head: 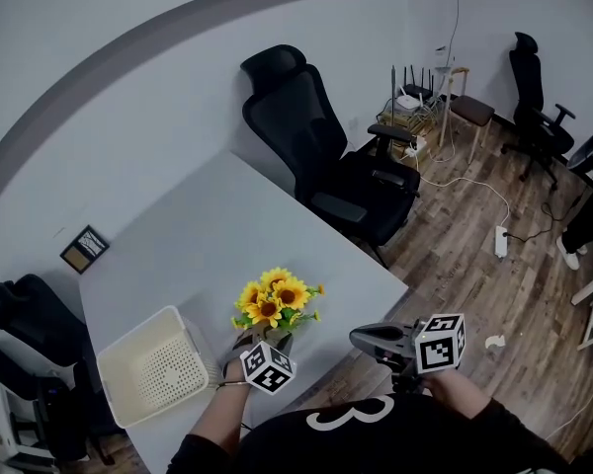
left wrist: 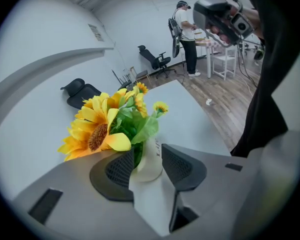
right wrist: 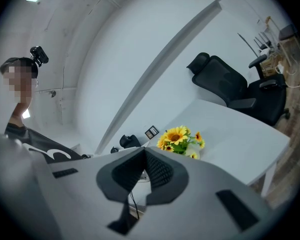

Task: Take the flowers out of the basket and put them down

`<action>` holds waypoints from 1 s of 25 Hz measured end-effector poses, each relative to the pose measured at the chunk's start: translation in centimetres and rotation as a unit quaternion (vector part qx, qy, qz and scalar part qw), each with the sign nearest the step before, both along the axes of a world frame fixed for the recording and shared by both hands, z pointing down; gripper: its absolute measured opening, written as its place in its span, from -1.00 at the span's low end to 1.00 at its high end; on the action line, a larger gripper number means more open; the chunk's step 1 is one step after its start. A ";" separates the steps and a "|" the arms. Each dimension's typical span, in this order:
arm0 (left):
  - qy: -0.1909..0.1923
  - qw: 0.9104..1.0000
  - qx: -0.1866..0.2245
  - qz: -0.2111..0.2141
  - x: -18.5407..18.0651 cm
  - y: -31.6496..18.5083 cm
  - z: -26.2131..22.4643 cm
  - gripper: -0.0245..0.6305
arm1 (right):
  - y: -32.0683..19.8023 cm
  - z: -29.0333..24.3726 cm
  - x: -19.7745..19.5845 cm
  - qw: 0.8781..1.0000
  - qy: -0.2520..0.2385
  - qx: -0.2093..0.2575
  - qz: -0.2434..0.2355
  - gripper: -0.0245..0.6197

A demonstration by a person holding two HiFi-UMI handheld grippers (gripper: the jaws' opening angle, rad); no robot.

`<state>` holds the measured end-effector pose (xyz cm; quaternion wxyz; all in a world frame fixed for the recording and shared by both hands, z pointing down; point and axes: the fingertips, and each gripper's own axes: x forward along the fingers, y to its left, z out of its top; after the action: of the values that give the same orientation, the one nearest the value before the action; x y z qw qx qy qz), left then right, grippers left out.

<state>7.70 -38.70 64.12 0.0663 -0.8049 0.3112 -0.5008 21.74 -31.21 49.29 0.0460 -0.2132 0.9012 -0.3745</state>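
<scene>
Table (head: 227, 225) grey, flowers (head: 275, 299) standing | wood floor (head: 474, 275) | left fingers (left wrist: 121, 168) apart round vase (left wrist: 150, 160) | right fingers (right wrist: 160, 171) together

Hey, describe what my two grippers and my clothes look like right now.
Both the left gripper and right gripper are grey, with wedge-shaped jaws lined by black ribbed pads. Each carries a white cube printed with black square markers. You wear a black top with a white figure.
</scene>
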 end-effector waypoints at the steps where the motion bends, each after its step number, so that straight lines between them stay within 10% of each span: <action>1: 0.008 1.000 0.005 -0.005 -0.1 0.1 -0.3 -0.42 | 0.1 0.0 -0.4 1.000 0.001 0.000 -0.005 -0.90; 12: 0.141 0.988 0.035 -0.059 -1.6 2.1 -5.4 -0.31 | 2.6 -0.6 -5.5 0.999 0.011 0.005 -0.044 -0.90; 25: 0.469 0.877 -0.085 -0.054 -3.1 14.5 -18.4 -0.36 | 11.2 -4.7 -11.5 0.997 0.008 0.051 -0.053 -0.90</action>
<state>4.59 -24.23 45.67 -0.1831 -0.9301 0.3050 -0.0916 10.24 -20.02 44.57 0.0292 -0.1653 0.9295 -0.3284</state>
